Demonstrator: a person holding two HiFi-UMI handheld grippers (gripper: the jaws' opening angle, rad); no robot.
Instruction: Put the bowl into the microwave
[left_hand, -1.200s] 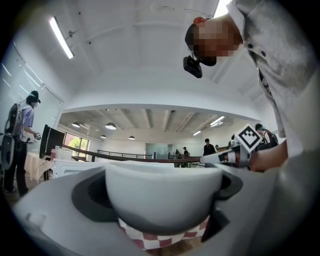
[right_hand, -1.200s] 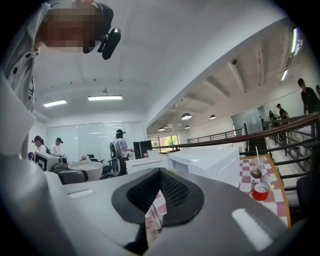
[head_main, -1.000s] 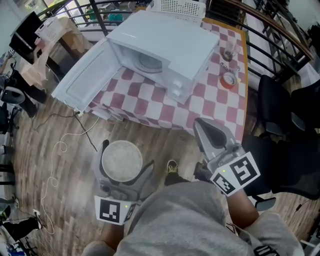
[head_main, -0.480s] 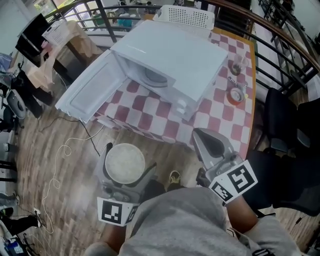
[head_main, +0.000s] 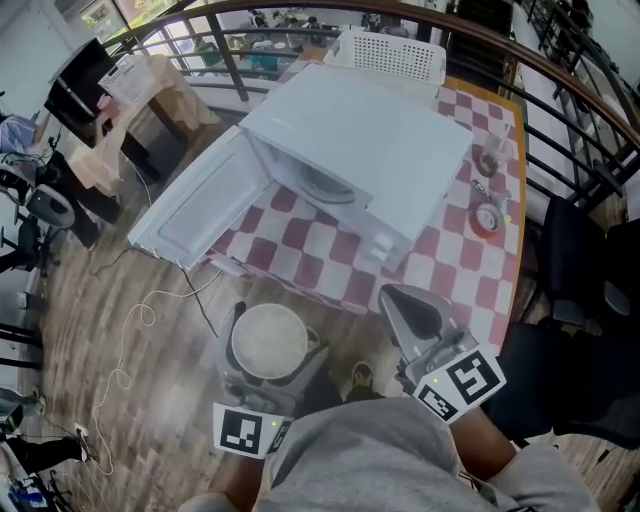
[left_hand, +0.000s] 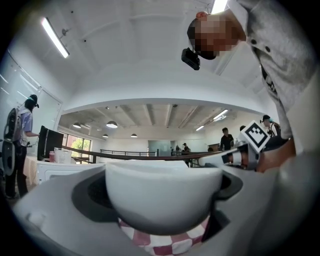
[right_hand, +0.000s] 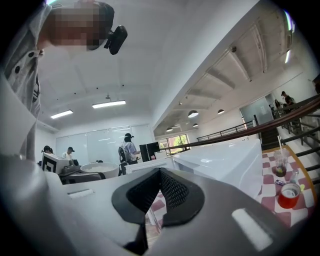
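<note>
Bowl (head_main: 268, 340) is clamped in the left tongs (head_main: 273, 333), near the open microwave (head_main: 372, 140) on the table (head_main: 452, 272). Right tongs (head_main: 398, 298) are closed and empty.

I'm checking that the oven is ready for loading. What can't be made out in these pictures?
- Cavity of the microwave: head view, its own top hides all but part of the turntable.
- Inside of the bowl: left gripper view, the rim hides it; head view, too blurred to tell any contents.
- Buttons of the microwave: head view, foreshortened and too small.
</note>
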